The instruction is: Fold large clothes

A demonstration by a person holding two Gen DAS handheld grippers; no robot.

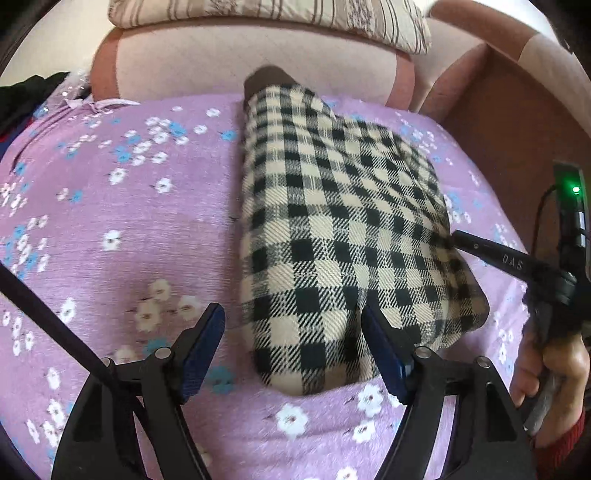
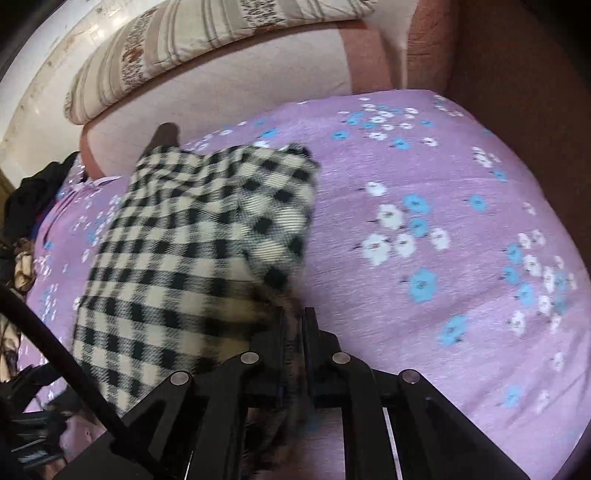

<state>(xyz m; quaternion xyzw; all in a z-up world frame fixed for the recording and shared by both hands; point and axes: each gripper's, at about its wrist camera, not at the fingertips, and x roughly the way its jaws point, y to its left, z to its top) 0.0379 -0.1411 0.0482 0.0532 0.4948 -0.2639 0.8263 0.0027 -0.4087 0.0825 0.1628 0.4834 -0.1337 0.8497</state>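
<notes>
A black-and-cream checked garment [image 1: 332, 221] lies folded into a long strip on the purple flowered bedsheet [image 1: 110, 221]. My left gripper [image 1: 292, 312] is open, its blue pads either side of the strip's near end without pressing it. In the right wrist view the same garment [image 2: 177, 251] is blurred, and its right edge is bunched and runs into my right gripper [image 2: 295, 314], which is shut on that edge. In the left wrist view the right gripper [image 1: 458, 237] meets the strip's right side, held by a person's hand [image 1: 554, 373].
A striped pillow [image 1: 277, 14] rests on the pink headboard [image 1: 240, 62] beyond the garment. Dark clothes [image 2: 33, 195] are piled at the bed's far left corner. Brown floor [image 1: 517, 129] lies past the bed's right edge. The sheet [image 2: 424, 184] is bare to the right.
</notes>
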